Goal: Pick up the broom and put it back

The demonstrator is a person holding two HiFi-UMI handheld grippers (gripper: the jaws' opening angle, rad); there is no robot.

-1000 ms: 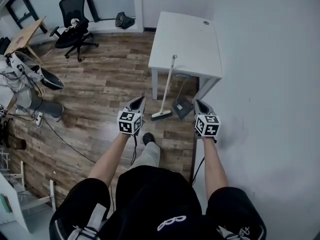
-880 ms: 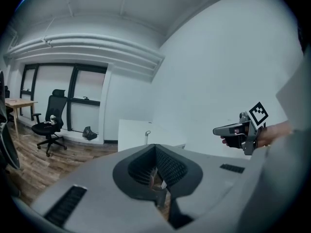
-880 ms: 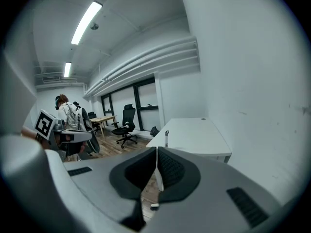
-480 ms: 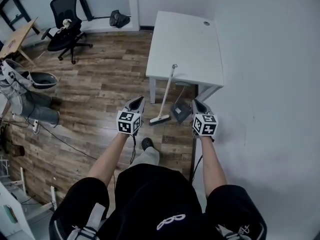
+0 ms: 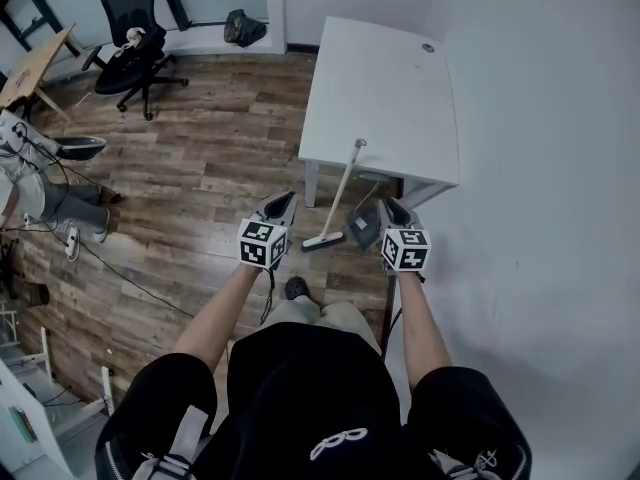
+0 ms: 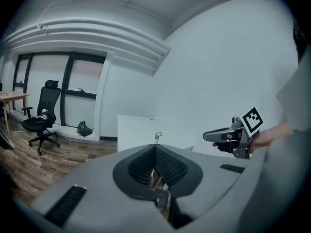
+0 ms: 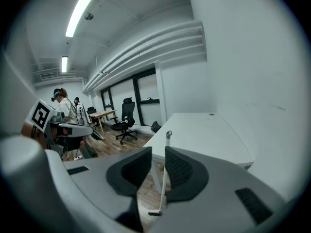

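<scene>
Head view: the broom (image 5: 340,196) leans on the edge of the white table (image 5: 385,78), bristles on the wood floor (image 5: 200,158), a dustpan (image 5: 362,226) beside it. Jaws of the left gripper (image 5: 285,197) are together and empty; those of the right gripper (image 5: 393,206) are opening, gripping nothing

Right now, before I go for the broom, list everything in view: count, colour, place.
table: one, white, against the right wall
broom: one, pale handle, leaning on the table's near edge, head on the floor
dustpan: one, grey, on the floor just right of the broom's head
small round thing: one, dark, far end of the table, too small to identify
office chair: one, black, far left
desk: one, wooden, top left corner
bag: one, dark, on the floor by the far wall
other person: one, grey trousers, left edge
left gripper: grey, jaws together, empty, left of the broom
right gripper: grey, jaws opening, nothing between them, right of the dustpan
</scene>
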